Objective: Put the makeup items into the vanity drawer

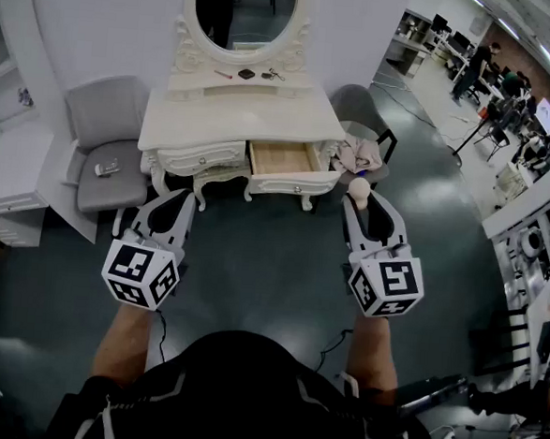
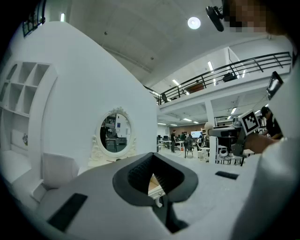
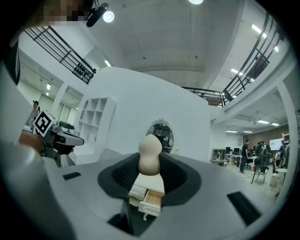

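A beige makeup sponge (image 3: 150,157), smooth and matte with a pinched waist and a rounded top, is pinched between the ribbed dark pads of the right gripper (image 3: 150,165). Its bulb stands up past the tips of the jaws. The left gripper (image 2: 152,161) has its jaws pressed together at the tips with nothing between them.

Each gripper carries a cube of black-and-white square markers; no other writing can be read.

Ahead of the right jaws, and a little toward the left jaws, the vanity drawer (image 1: 281,158) stands pulled open, with a pale bare-wood inside and a white carved front. The vanity's white tabletop (image 1: 240,108) lies beyond the drawer, on curled, ornate legs. An oval mirror (image 1: 245,10) in a scrolled white frame rises behind it. A few small dark makeup items (image 1: 248,73) lie on the ledge under the mirror, well beyond both jaws. A grey padded chair (image 1: 106,150) sits ahead of the left jaws, on their outer side.
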Tool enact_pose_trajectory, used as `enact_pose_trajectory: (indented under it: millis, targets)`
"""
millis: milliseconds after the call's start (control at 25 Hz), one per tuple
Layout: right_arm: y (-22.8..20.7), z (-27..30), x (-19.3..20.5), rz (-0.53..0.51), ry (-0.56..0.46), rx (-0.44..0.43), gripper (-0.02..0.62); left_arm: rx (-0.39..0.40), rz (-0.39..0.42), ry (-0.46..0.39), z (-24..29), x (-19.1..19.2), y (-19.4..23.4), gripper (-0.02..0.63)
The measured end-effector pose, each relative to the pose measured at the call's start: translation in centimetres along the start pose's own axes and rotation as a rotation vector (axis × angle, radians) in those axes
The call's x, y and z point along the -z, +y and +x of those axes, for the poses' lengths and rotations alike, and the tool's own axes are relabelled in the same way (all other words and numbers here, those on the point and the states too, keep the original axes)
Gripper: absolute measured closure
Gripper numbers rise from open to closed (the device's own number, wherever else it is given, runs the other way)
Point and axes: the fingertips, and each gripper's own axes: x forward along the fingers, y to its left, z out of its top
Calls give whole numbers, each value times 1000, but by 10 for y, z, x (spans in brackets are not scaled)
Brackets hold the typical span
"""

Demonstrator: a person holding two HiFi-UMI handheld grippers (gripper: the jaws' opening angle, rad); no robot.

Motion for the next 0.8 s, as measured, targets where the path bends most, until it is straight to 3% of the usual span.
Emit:
enact_pose_trajectory:
  millis: [200,800]
  targets:
    - [0,-2,1,-6,-1,-11,459,-45,42,3,1,2,0,603]
    - [-7,-20,0,53,-28,-31,443,-66,24,-16,0,-1,-12,603]
